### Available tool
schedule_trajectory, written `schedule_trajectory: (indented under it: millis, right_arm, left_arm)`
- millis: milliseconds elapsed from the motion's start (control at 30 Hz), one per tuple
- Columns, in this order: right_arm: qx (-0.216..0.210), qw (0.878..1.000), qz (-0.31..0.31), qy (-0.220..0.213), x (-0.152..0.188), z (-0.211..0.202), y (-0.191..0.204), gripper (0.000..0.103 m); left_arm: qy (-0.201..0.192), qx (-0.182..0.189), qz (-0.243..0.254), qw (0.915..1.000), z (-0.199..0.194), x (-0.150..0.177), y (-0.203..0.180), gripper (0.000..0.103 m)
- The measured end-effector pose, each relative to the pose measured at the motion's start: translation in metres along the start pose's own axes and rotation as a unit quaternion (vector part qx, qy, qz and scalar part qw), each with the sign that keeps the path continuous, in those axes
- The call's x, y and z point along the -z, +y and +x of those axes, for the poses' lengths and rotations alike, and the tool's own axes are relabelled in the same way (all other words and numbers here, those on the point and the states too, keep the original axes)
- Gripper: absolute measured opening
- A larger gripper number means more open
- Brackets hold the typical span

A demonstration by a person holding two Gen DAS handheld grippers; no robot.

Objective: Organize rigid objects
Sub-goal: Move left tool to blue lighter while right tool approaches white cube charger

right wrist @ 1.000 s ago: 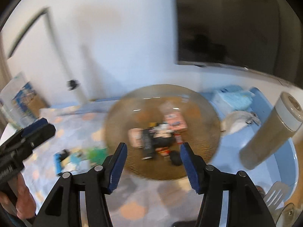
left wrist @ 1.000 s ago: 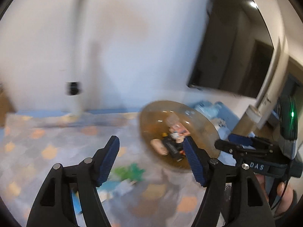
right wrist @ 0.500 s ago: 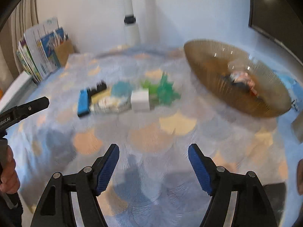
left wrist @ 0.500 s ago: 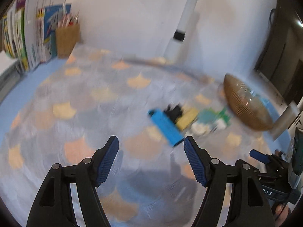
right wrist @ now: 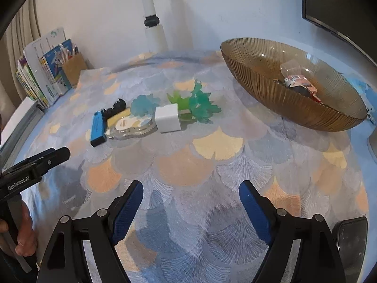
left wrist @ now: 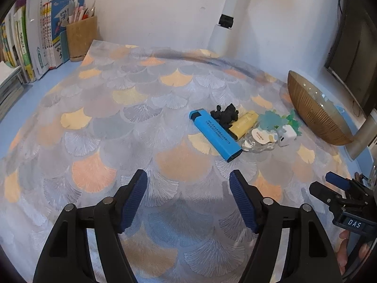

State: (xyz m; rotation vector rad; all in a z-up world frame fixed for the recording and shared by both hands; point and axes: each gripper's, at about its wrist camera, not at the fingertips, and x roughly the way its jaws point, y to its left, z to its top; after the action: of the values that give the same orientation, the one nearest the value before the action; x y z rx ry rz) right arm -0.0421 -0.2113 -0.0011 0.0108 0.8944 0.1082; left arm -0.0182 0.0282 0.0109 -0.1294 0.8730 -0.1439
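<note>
Fan-print tablecloth (right wrist: 219, 146) now fills both views after the swing down off the bowl (right wrist: 259, 80): left gripper (left wrist: 188, 188) and right gripper (right wrist: 190, 198) just opened wider, jaws apart and empty, loose clutter (right wrist: 167, 118) at 12 o'clock, pick next.

A blue lighter (left wrist: 215, 135), black toy (left wrist: 225, 114), yellow block (left wrist: 243, 125), white charger (right wrist: 167, 118) and green figures (right wrist: 200, 105) cluster at the ribbed amber bowl's (right wrist: 271, 89) nine o'clock.

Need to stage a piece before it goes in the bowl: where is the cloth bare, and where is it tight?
Bare: the cloth between both grippers and the blue lighter, and the stretch toward the books. Tight: the cluster from lighter to white cube, close beside the bowl.
</note>
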Motion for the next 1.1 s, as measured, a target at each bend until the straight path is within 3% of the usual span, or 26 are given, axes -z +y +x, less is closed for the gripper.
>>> schedule_trajectory:
  millis: [67,133,200,267,367,567,667,967,1033,1100]
  right_arm:
    - [0.012,1.000,-0.004,0.021,-0.003,0.004,0.003,0.082]
    - [0.011,0.999,-0.003,0.034,-0.009,0.008,0.007,0.082]
    - [-0.010,0.999,0.001,0.038,-0.023,0.011,0.010,0.082]
    - [-0.018,0.999,0.001,0.030,-0.038,0.013,0.014,0.082]
    - [0.012,1.000,-0.001,0.021,-0.059,0.022,0.017,0.082]
    - [0.034,0.998,0.037,0.024,-0.074,0.050,0.016,0.082]
    - [0.045,0.996,0.081,0.014,-0.071,0.053,0.011,0.082]
    - [0.108,0.976,0.191,-0.005,-0.034,0.014,-0.031,0.080]
    - [0.103,0.974,0.203,-0.017,-0.031,0.004,-0.039,0.080]
    - [0.070,0.980,0.186,-0.011,-0.031,0.003,-0.040,0.080]
  left_arm:
    - [0.001,-0.002,0.001,1.0000,0.000,-0.003,-0.003,0.078]
    - [0.004,0.020,-0.004,0.9998,0.001,-0.008,-0.007,0.084]
    - [0.029,0.038,-0.002,0.9988,0.010,-0.013,-0.015,0.097]
    - [0.065,0.037,0.010,0.9971,0.023,-0.018,-0.023,0.097]
    - [0.052,0.039,0.019,0.9977,0.029,-0.025,-0.030,0.097]
    - [0.047,-0.013,0.051,0.9975,0.045,-0.032,-0.043,0.096]
    - [0.041,-0.036,0.060,0.9967,0.048,-0.033,-0.043,0.096]
    - [0.043,-0.053,0.004,0.9977,0.039,-0.033,-0.006,0.094]
    - [0.043,-0.047,0.003,0.9979,0.039,-0.034,-0.003,0.094]
    - [0.045,-0.039,0.010,0.9982,0.041,-0.034,-0.006,0.094]
